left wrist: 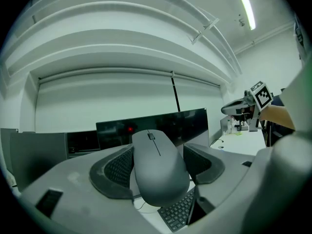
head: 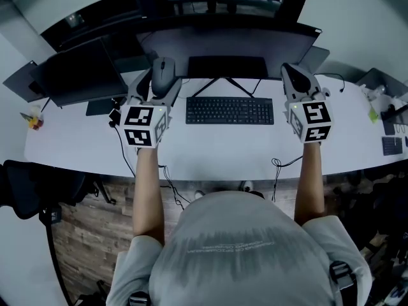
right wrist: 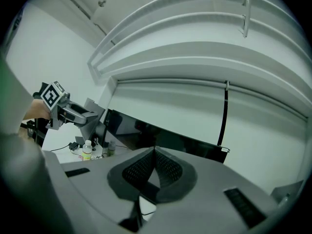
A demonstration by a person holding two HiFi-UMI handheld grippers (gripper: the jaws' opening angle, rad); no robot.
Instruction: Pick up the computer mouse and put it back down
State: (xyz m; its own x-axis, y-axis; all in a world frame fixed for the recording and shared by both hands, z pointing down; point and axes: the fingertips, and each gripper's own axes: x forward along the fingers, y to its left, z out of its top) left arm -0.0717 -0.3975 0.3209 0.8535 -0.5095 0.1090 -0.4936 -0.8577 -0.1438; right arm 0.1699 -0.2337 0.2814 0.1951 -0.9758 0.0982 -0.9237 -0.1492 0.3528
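Left gripper (left wrist: 157, 168) is clamping the grey computer mouse (head: 164, 71) between its pads, holding it raised above the white desk (head: 217, 152), left of the keyboard (head: 229, 110). Right gripper (right wrist: 155, 172) is hovering beyond the keyboard's right end, jaws pressed together, gripping nothing.

there is one computer mouse (head: 163, 71), one keyboard (head: 229, 110) and one desk (head: 210, 152). two dark displays stand along the desk's back edge: a wide monitor (head: 229, 43) at the middle and a smaller screen (head: 80, 75) toward the left corner. two grippers show, the left gripper (head: 162, 81) and the right gripper (head: 294, 74), plus one black chair (head: 38, 183).
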